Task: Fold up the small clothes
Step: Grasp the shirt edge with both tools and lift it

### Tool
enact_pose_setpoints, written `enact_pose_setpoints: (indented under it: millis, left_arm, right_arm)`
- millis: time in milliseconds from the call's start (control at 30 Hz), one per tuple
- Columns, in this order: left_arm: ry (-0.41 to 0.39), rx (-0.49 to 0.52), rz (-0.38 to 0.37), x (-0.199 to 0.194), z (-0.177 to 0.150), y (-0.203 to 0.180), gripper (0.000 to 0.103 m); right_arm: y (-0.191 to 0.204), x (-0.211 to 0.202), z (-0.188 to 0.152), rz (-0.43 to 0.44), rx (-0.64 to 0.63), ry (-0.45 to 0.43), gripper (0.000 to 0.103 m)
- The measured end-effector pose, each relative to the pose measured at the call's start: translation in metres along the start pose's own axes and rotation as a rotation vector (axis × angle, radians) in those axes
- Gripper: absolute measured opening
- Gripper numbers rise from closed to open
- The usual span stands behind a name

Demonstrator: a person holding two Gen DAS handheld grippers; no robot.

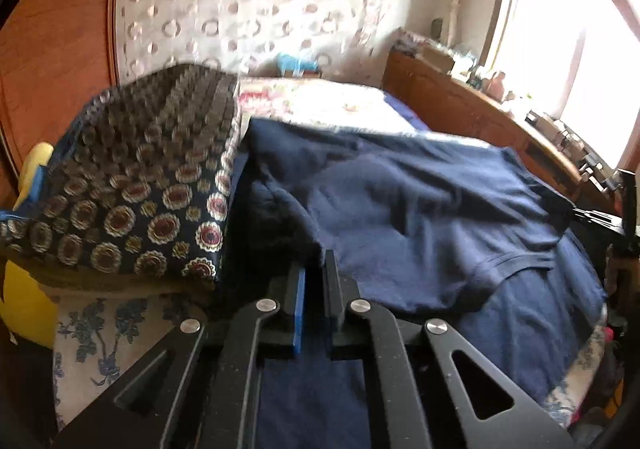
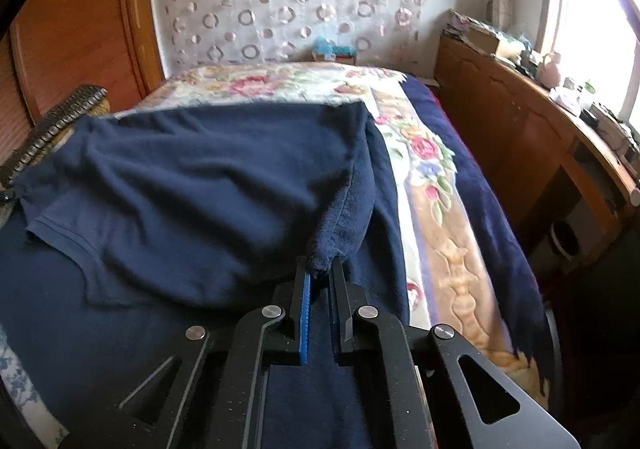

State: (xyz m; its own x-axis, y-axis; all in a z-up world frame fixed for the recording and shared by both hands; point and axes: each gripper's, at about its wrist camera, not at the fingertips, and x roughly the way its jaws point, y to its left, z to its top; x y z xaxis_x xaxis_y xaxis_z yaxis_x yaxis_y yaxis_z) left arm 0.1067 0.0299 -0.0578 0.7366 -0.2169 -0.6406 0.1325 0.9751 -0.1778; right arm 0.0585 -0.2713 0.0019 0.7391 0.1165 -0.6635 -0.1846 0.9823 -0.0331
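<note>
A navy blue T-shirt [image 1: 420, 217] lies spread across a dark blue blanket on the bed, its neckline rim facing me. My left gripper [image 1: 318, 267] is shut on the shirt's near left corner, and the cloth bunches up at the fingertips. In the right wrist view the same navy T-shirt [image 2: 208, 189] stretches leftward. My right gripper [image 2: 320, 269] is shut on its near right corner, where a fuzzy fold of fabric hangs between the pads. At the far right of the left wrist view part of the other gripper's black frame [image 1: 624, 209] shows.
A patterned cushion [image 1: 132, 185] with round medallions rests left of the shirt. A floral bedspread [image 2: 420, 153] covers the bed's far and right side. A wooden cabinet [image 2: 520, 129] with clutter runs along the right wall under a bright window. A wooden headboard [image 2: 80, 29] stands behind.
</note>
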Motion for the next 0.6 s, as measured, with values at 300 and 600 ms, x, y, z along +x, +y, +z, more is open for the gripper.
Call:
enact_pose_setpoints:
  millis: [300,600]
  left_arm:
    - [-0.119,-0.017,-0.039,-0.060,0.003,0.001,0.007]
    - [-0.143,-0.038,-0.037,-0.087,-0.009,0.011,0.007]
  right_arm:
    - [-0.013,-0.051,0.008,0.089,0.043,-0.148,0.006]
    - [-0.019,-0.089,-0.012,0.130,0.018,-0.187,0.006]
